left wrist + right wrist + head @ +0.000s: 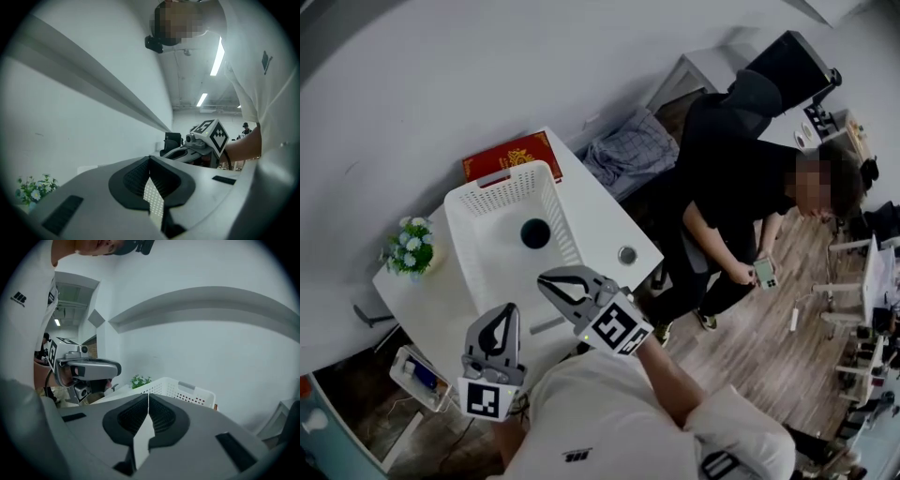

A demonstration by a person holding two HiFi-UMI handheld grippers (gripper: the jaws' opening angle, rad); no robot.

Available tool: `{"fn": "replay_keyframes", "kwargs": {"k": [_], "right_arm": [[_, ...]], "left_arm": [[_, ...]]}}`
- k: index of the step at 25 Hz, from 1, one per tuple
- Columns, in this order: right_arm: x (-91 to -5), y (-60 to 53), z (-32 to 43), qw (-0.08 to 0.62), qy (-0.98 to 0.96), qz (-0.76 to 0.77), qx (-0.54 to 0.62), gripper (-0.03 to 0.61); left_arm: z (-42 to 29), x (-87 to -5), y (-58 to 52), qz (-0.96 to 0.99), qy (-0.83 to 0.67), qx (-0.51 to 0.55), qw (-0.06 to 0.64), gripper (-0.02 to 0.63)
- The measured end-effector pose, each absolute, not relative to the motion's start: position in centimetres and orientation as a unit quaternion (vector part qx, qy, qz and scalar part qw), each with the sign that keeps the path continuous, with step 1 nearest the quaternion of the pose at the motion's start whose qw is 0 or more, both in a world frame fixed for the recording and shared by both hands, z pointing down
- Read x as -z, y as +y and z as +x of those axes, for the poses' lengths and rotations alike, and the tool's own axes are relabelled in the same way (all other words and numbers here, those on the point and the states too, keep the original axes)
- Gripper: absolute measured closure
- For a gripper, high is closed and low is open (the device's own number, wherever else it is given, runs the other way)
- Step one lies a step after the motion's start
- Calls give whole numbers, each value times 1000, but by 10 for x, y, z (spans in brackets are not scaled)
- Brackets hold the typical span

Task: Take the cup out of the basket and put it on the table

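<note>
Grey jaws of the left hand-held gripper are pressed together with nothing between them. It hangs above the near edge of the desk, at about 7 o'clock from the basket. The right hand-held gripper is just beside it at the basket's 5 o'clock. Its jaws are likewise closed on each other and empty, and its tips are near the basket's near rim. Each gripper's own view shows the other one alongside, with its marker cube.

The white, perforated basket stands on the white desk. Inside it, on the floor toward its 3 o'clock wall, sits the dark cup, seen from above as a round dark shape. Neither gripper touches it.

At the basket's 9 o'clock a small bunch of white flowers stands near the desk edge. At 4 o'clock a small round metal thing lies on the bare desk. A red book lies just beyond the basket at 12 o'clock, partly hidden by its far rim.

Farther off, at 2 o'clock, a person in black stands on the wooden floor holding a phone.
</note>
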State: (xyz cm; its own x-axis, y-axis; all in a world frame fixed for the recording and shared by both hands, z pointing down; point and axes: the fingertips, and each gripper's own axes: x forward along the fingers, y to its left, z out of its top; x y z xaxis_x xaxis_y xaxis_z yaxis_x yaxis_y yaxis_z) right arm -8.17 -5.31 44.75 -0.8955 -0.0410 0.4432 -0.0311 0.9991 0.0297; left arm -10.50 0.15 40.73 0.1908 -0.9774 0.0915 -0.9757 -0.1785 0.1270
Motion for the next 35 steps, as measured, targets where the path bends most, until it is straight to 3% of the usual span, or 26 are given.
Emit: {"fn": "replay_keyframes", "kwargs": {"k": [7,16,35], "right_arm": [[-467,-71,-83,256,-965,55,-5,563],[-512,-95,-94,363,-927,88,40,563],[-566,-104,-122,509,-852,46,112,560]], "left_arm": [[-106,-405,-7,775,-627,3,77,604],[-117,-410,-7,771,-631,10,86,604],[-132,-418,-5,756,-646,30,97,604]]}}
